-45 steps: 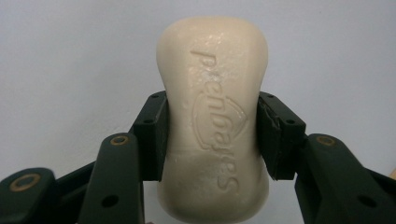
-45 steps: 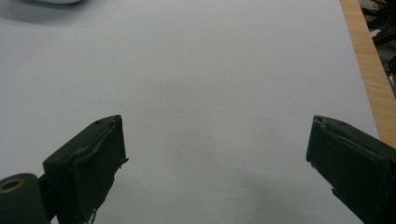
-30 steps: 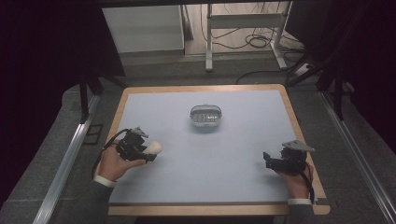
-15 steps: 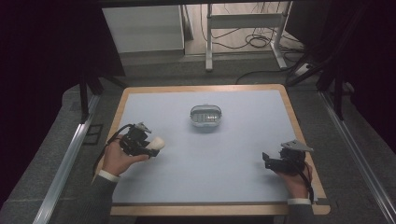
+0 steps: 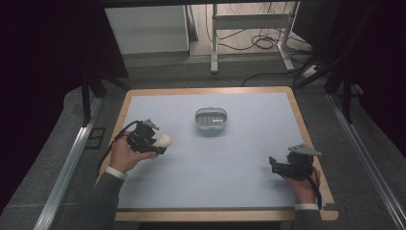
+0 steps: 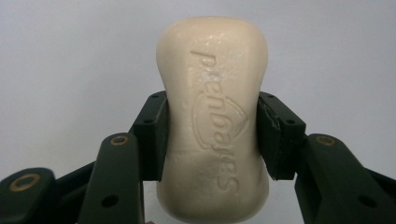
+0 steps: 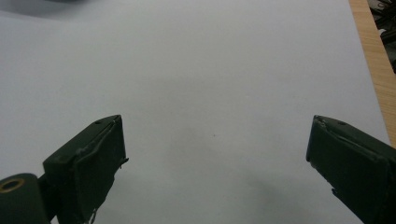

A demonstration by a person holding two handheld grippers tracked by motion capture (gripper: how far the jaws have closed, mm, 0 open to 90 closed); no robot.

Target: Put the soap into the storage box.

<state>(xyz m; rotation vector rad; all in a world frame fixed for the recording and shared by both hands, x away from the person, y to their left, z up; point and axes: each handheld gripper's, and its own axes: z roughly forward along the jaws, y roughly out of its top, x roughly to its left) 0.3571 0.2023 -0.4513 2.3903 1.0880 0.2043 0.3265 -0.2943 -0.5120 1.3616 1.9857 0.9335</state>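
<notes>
While we compare this moment with the earlier high views, the left gripper (image 5: 152, 143) has carried the cream-coloured oblong bar of soap (image 5: 164, 140) a little farther from the near left edge and slightly rightward, toward the small grey plastic soap dish (image 5: 211, 120) that sits at the far middle of the pale blue table top (image 5: 230, 163). We judge this to be the carry stage: soap lifted and travelling, dish well apart from it and not yet reached. The right gripper (image 5: 280, 166) has stayed at the near right, beside the wooden table edge (image 5: 311, 143).

From the left gripper view we learn what the high view cannot tell us: the jaws are clamped on the waist of the soap (image 6: 213, 126), one pad on each long side, and embossed lettering runs along its face. The right gripper view shows its own jaws spread wide with nothing between them, over bare table (image 7: 210, 84), with the wooden edge (image 7: 373, 51) to one side.
</notes>
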